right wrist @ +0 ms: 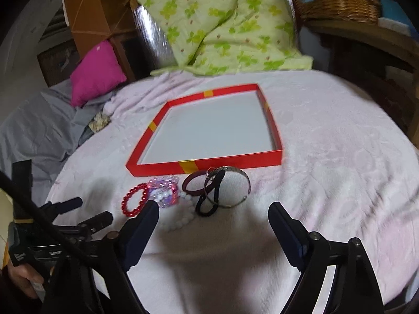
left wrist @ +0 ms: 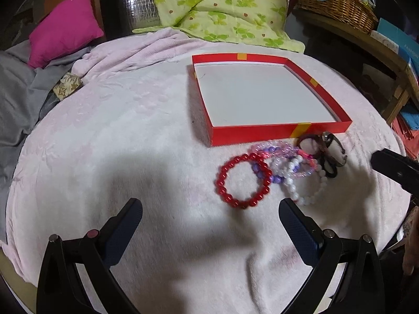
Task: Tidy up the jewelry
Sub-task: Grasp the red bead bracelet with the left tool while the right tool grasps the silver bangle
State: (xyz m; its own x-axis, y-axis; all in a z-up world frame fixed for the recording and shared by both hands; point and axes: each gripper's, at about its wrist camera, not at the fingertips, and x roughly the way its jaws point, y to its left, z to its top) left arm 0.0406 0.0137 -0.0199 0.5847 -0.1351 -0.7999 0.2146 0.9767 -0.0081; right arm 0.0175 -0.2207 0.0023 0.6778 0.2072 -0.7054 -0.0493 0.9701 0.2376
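A shallow red box [left wrist: 251,133] [right wrist: 235,161] with a white floor lies on the pale pink blanket. Just in front of it is a heap of jewelry: a red bead bracelet [left wrist: 242,180] [right wrist: 134,200], pink and purple bead bracelets [left wrist: 282,154] [right wrist: 165,192], a white bead bracelet [left wrist: 306,183] [right wrist: 180,219], dark hair ties [left wrist: 324,157] [right wrist: 207,198] and a silver bangle [right wrist: 235,185]. My left gripper [left wrist: 210,204] stands open just short of the red bracelet. My right gripper [right wrist: 213,209] stands open near the hair ties, nothing between its fingers.
Green floral quilt [left wrist: 222,7] and a magenta cushion [left wrist: 65,28] lie at the back. A wicker basket [left wrist: 337,0] stands on a wooden shelf at the right. Grey cloth [left wrist: 18,91] is bunched at the left. The right gripper's finger [left wrist: 392,170] enters the left view.
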